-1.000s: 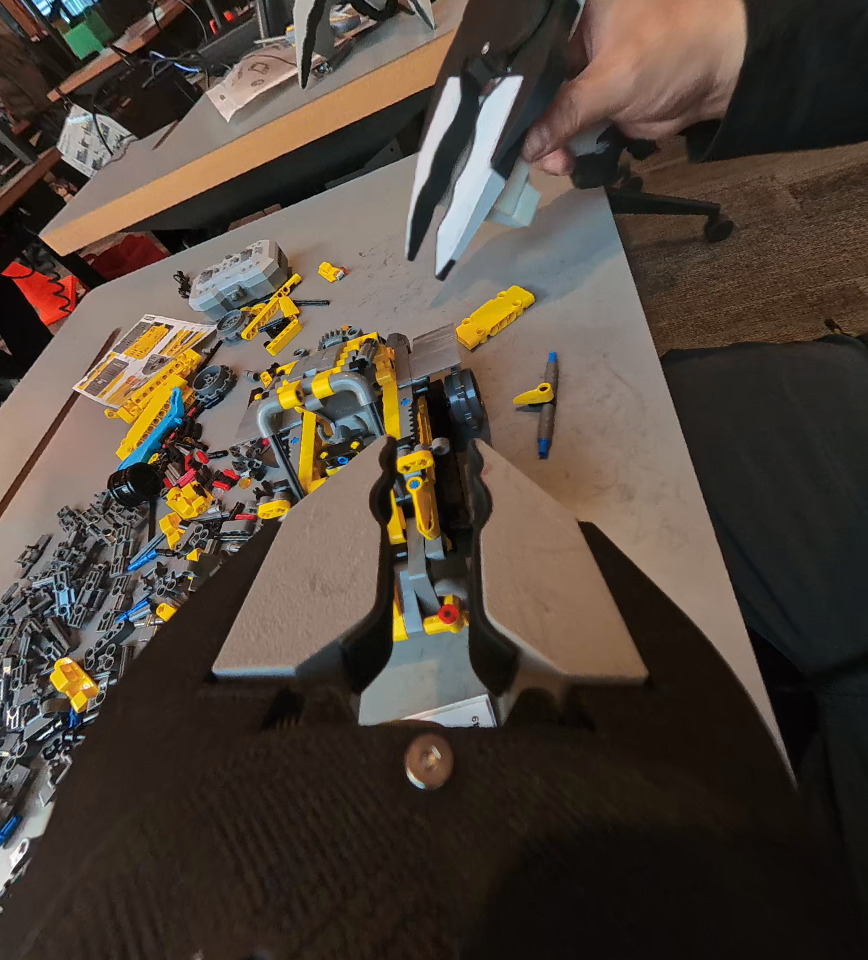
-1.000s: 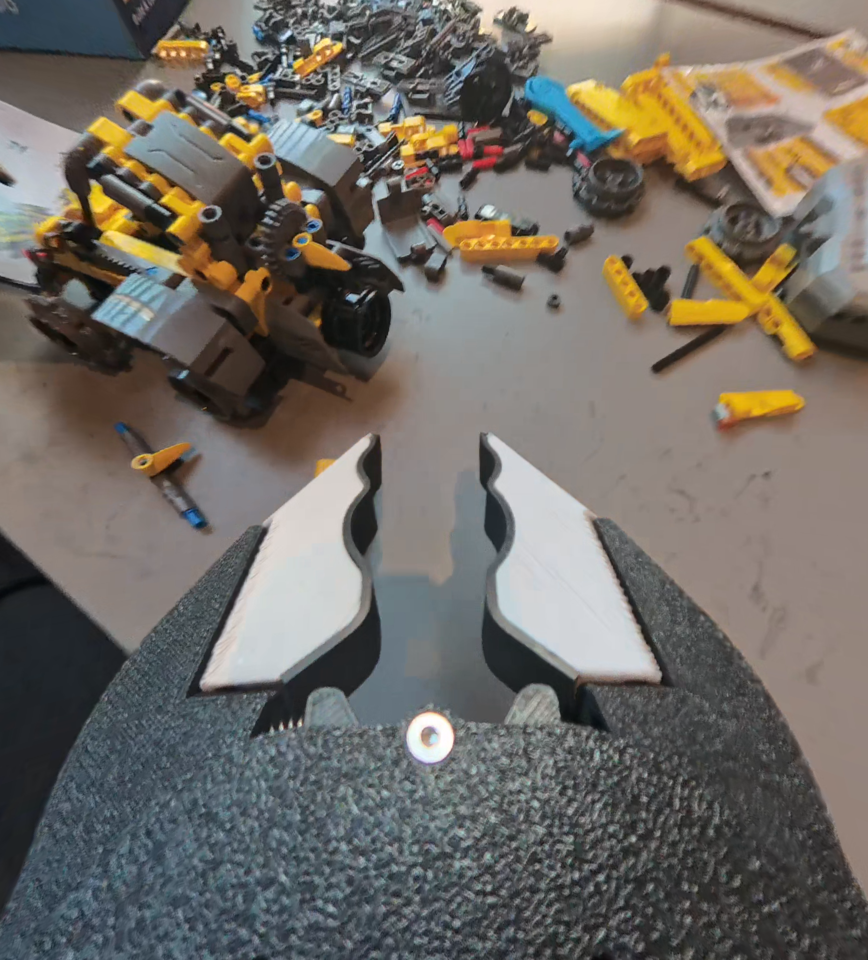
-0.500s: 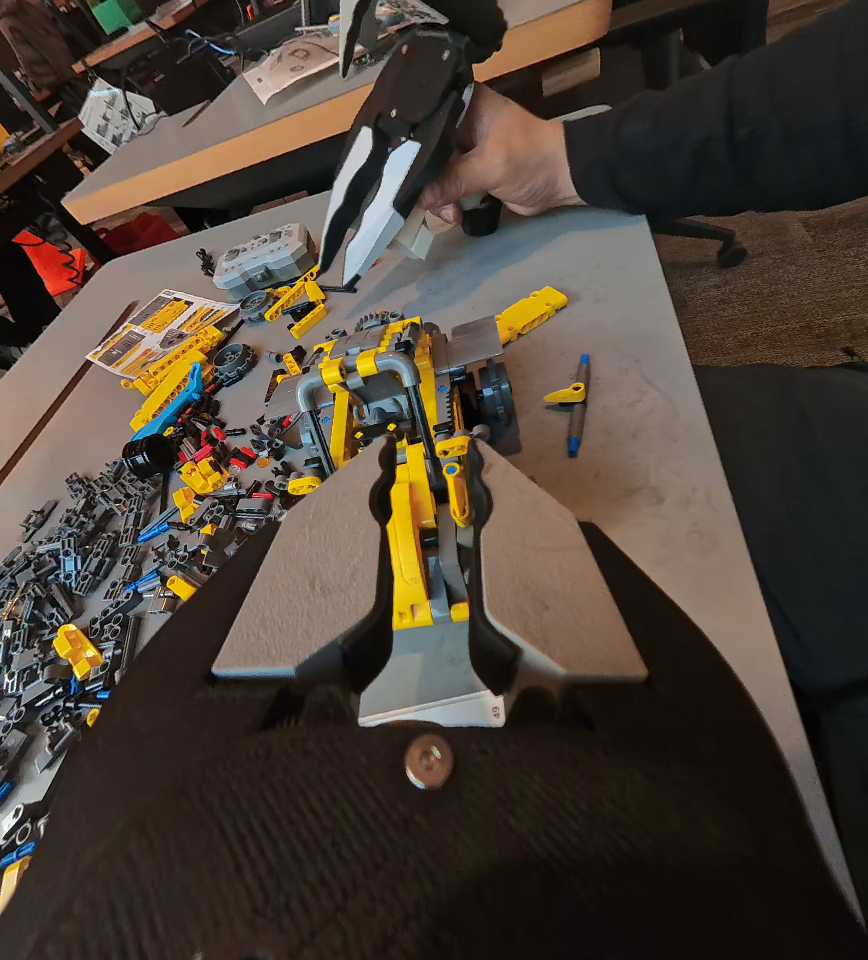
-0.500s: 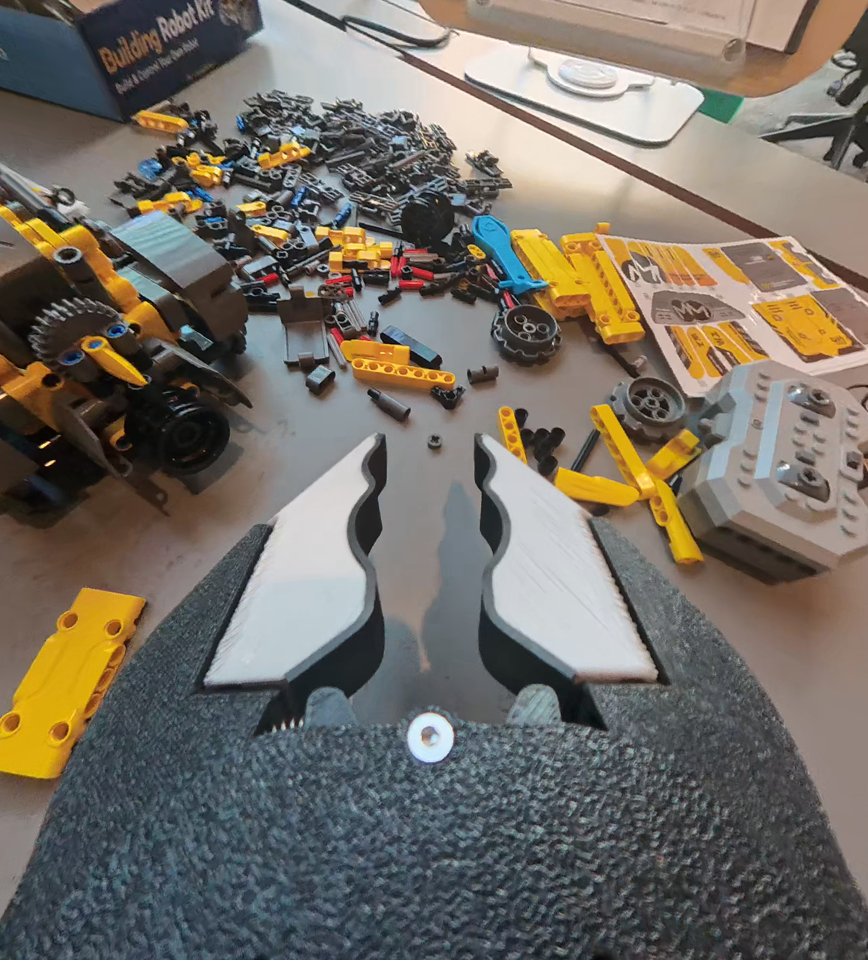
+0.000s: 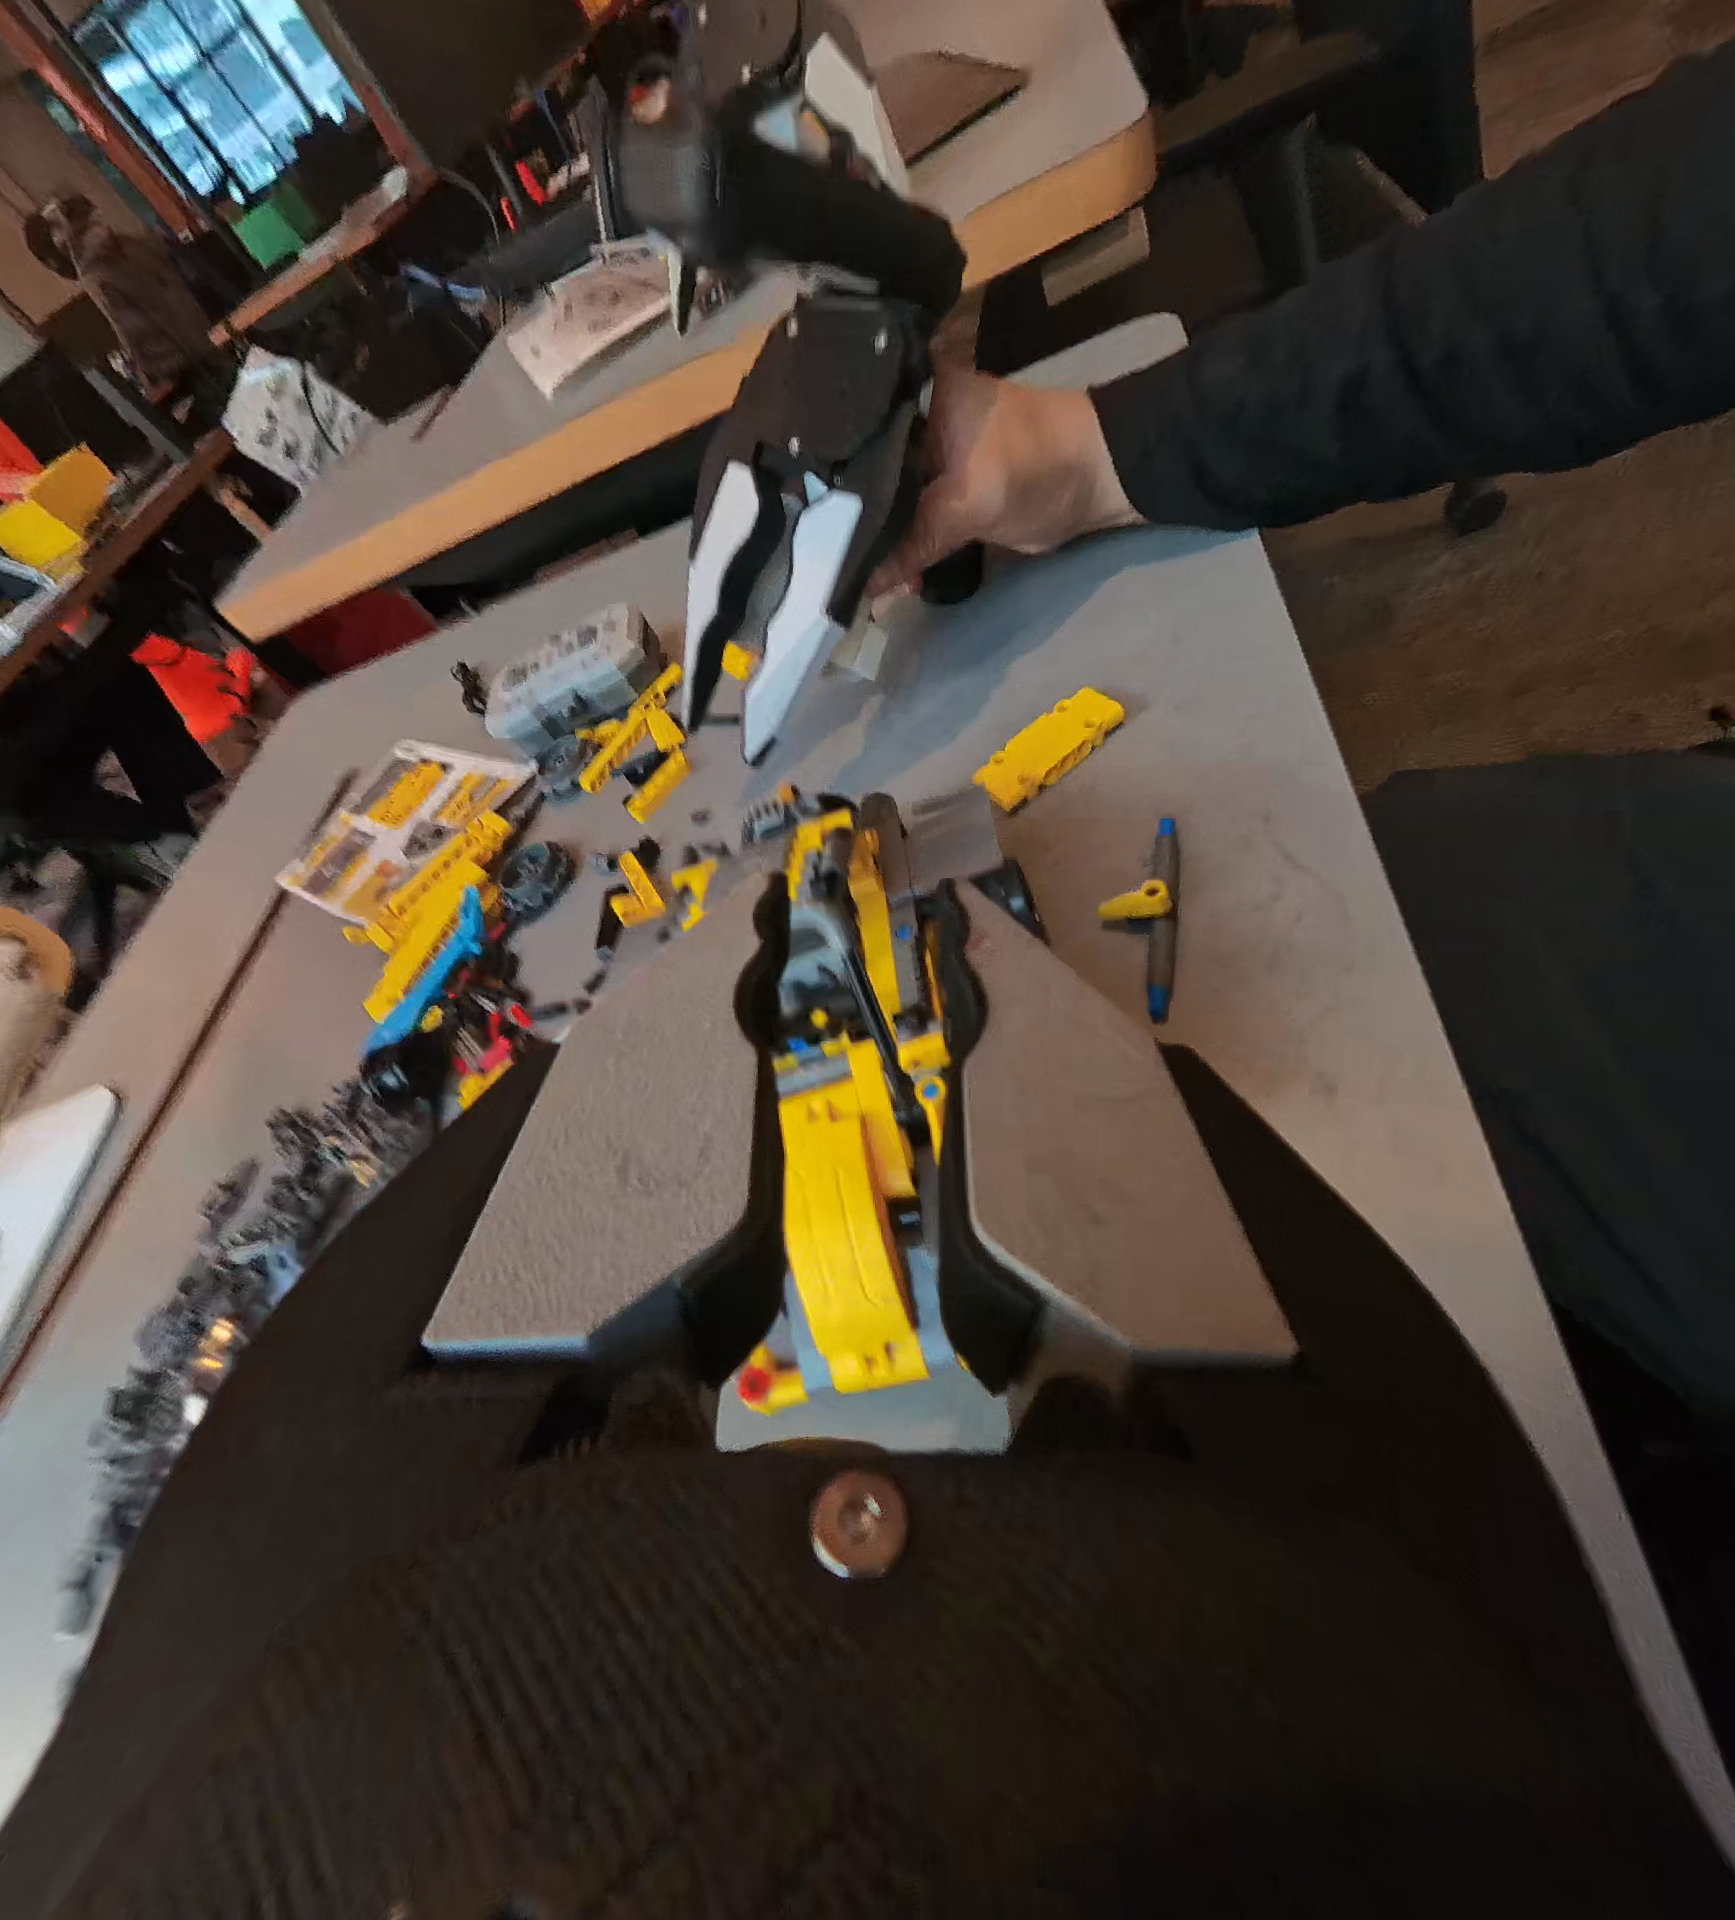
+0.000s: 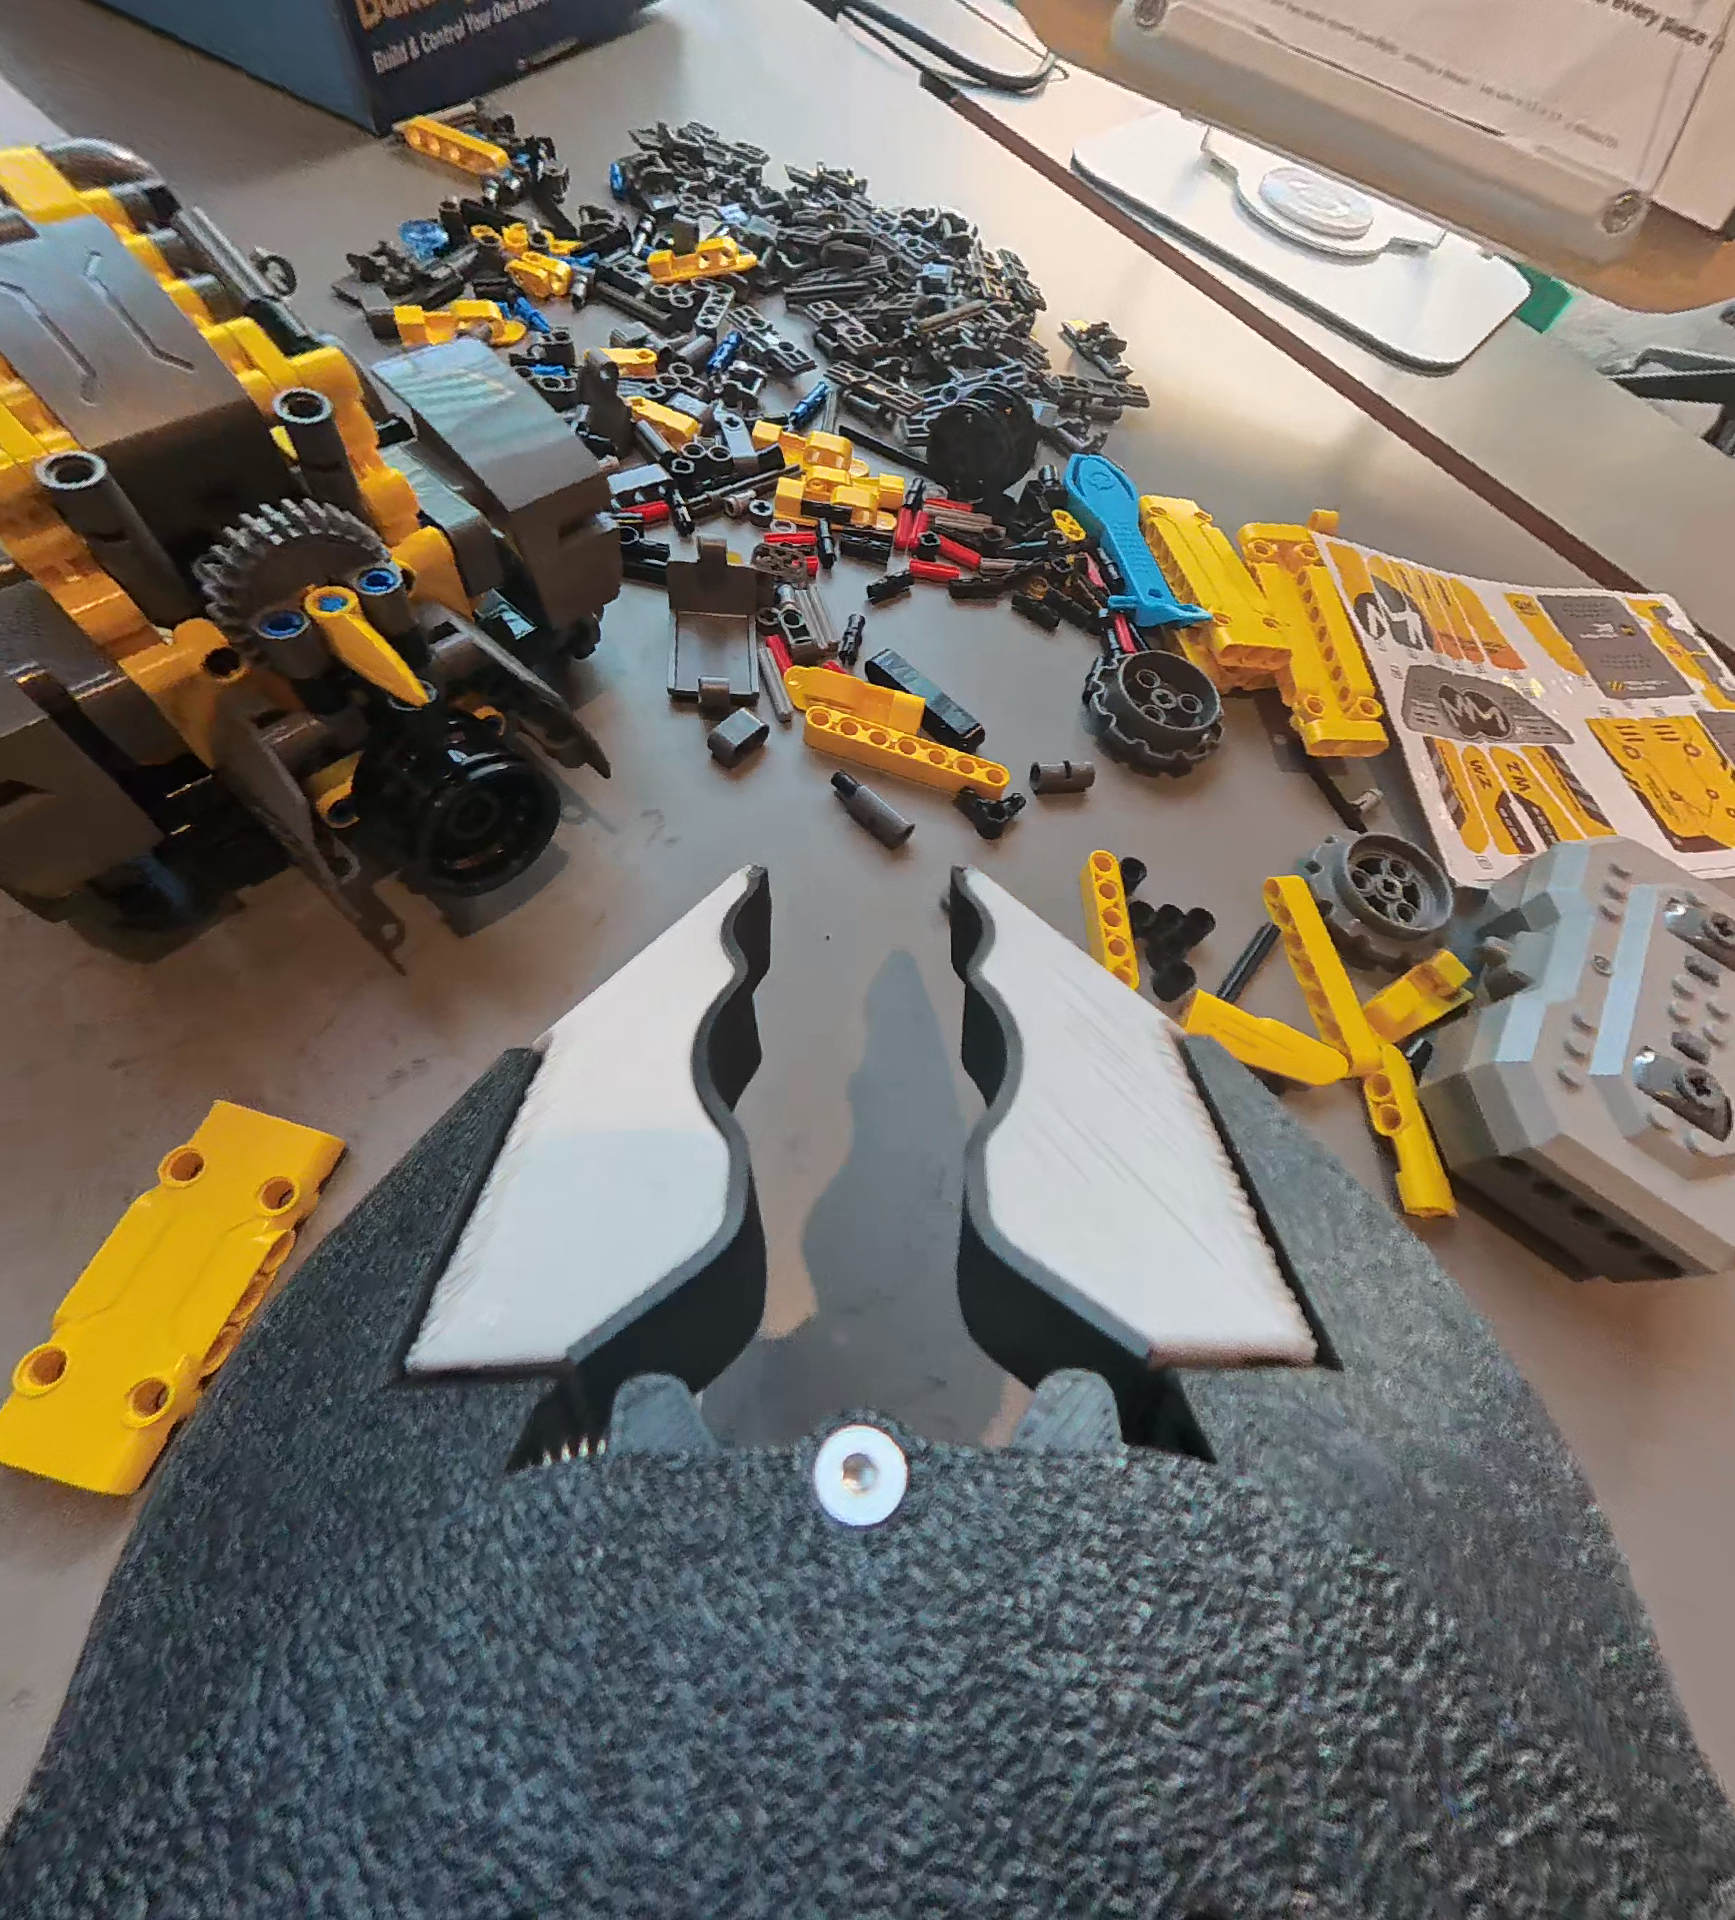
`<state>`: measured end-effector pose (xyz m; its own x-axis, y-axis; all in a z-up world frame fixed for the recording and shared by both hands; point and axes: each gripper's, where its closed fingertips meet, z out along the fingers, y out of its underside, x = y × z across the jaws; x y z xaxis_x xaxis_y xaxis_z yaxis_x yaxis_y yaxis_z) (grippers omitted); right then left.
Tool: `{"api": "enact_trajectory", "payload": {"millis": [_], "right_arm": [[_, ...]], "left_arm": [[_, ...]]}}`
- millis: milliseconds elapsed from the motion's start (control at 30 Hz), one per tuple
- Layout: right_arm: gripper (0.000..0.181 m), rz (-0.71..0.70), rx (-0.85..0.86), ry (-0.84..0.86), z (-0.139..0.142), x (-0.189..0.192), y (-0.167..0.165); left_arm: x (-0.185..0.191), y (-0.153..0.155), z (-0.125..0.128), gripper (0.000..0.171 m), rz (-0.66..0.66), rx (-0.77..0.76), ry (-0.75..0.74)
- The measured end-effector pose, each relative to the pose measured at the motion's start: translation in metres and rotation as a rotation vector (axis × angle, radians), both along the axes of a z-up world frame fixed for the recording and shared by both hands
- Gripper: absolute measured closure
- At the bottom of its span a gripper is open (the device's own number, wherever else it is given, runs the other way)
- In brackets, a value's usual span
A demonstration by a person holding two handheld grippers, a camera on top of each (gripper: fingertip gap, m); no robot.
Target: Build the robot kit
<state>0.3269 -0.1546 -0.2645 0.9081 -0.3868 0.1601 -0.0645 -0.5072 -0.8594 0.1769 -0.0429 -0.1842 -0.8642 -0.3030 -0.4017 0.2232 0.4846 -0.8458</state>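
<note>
Two grippers are working around one landmark, the half-built yellow and grey model vehicle [image 6: 219, 499], which is sitting on the grey table [image 6: 63, 1039].

You are holding the left gripper [image 5: 858, 909] right over the model, looking down along its spine. Its tongs are standing parted at a middling width, and the model's yellow bodywork is showing through the gap. The model is spreading wider than that gap, so the tongs are not clamping it. Whether the tips are touching it I cannot tell.

You are hovering the right gripper [image 6: 858, 878] just beside the model's wheel end, tongs apart and empty, over bare tabletop. A flat yellow panel [image 6: 156, 1299] is lying near the model on your side of it. A grey block with studs [image 6: 1621, 1060] and a sticker sheet [image 6: 1590, 707] are lying well apart from it, and a heap of small dark and yellow parts [image 6: 842, 260] is spreading beyond it.

Judging by its look, the model is handling as stiff plastic, fairly light but bulky, and smooth enough to slip. It is only pressed together, so the exposed gear, thin levers and protruding pins are looking liable to pop off under a squeeze. The sturdier places to hold are looking like the long yellow beams of the frame or the broad grey side blocks.
</note>
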Motion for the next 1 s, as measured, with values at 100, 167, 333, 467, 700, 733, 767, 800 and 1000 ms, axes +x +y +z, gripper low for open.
{"api": "enact_trajectory", "payload": {"millis": [100, 167, 333, 467, 700, 733, 767, 800, 1000], "right_arm": [[0.150, 0.017, -0.003, -0.008, 0.000, -0.003, 0.001], [0.150, 0.013, 0.010, 0.008, 0.001, -0.002, 0.001], [0.150, -0.006, 0.039, 0.021, 0.004, 0.002, -0.002], [0.150, -0.017, 0.039, 0.011, 0.005, 0.003, -0.002], [0.150, -0.046, 0.043, 0.007, 0.005, 0.008, -0.004], [0.150, -0.050, 0.042, 0.003, 0.006, 0.009, -0.005], [0.150, -0.054, 0.039, -0.003, 0.006, 0.009, -0.005], [0.150, -0.060, 0.036, -0.009, 0.005, 0.010, -0.005], [0.148, -0.079, -0.001, -0.025, 0.001, 0.013, -0.005]], "left_arm": [[0.002, -0.014, 0.034, 0.153, -0.029, 0.012, -0.077], [0.012, -0.019, 0.048, 0.152, -0.027, 0.044, -0.062], [0.056, -0.042, 0.099, 0.149, 0.030, 0.056, -0.086], [0.060, -0.069, 0.120, 0.147, -0.007, 0.090, -0.058], [0.041, -0.075, 0.116, 0.147, -0.090, 0.016, 0.047], [0.040, -0.075, 0.118, 0.150, -0.106, 0.002, 0.044], [0.041, -0.072, 0.117, 0.149, -0.104, 0.014, 0.046], [0.043, -0.070, 0.117, 0.148, -0.092, 0.021, 0.041], [0.041, -0.067, 0.115, 0.148, -0.093, 0.027, 0.040]]}}
